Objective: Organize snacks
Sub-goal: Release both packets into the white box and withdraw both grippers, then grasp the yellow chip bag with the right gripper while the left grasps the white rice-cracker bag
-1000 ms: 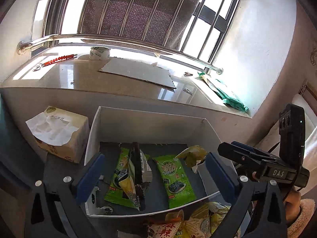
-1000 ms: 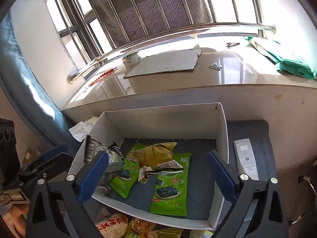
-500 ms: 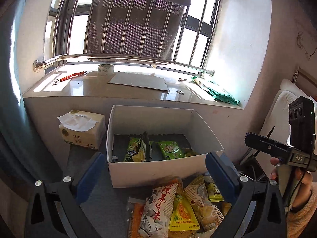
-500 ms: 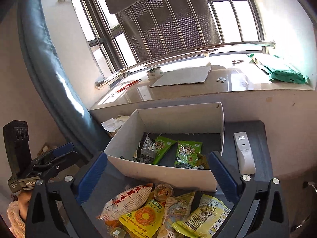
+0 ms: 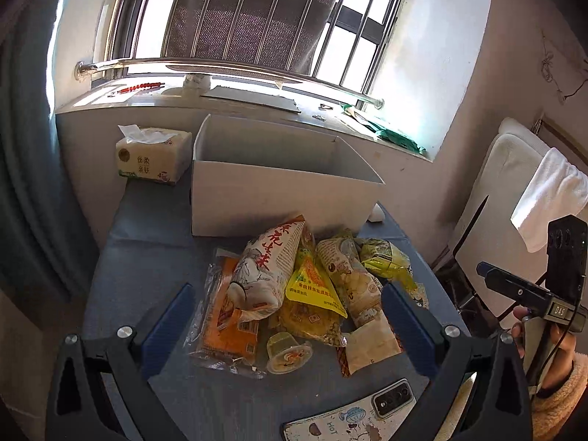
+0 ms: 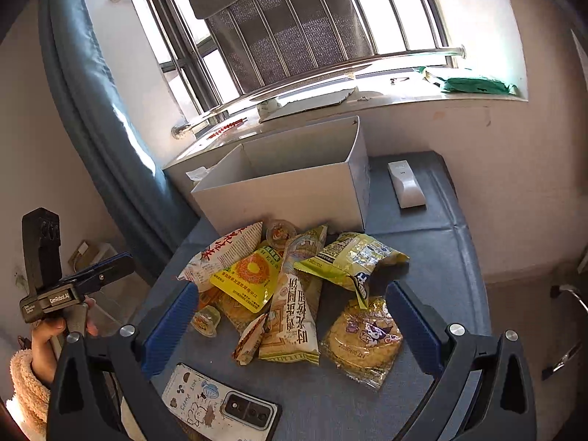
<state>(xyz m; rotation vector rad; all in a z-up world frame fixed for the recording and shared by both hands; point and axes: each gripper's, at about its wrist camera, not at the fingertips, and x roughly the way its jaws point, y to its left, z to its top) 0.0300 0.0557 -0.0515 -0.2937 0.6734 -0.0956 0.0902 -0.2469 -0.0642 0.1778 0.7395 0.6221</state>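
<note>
Your left gripper [image 5: 286, 325] is spread wide, holding nothing, above the near side of the snacks [image 5: 305, 286]. Your right gripper [image 6: 290, 325] gapes just as empty over the same heap. Only the right view catches the white remote [image 6: 406, 185] lying right of the box [image 6: 294, 191]; only the left view shows the tissue pack [image 5: 154, 160] at the box's far left. The box's inside is hidden from both cameras, so you can't tell its contents. A jelly cup [image 5: 288, 352] sits at the pile's near edge, a phone [image 6: 220, 406] nearer still. Bare blue mat [image 6: 441, 257] lies open to the right of the pile, up to the table's edge.
</note>
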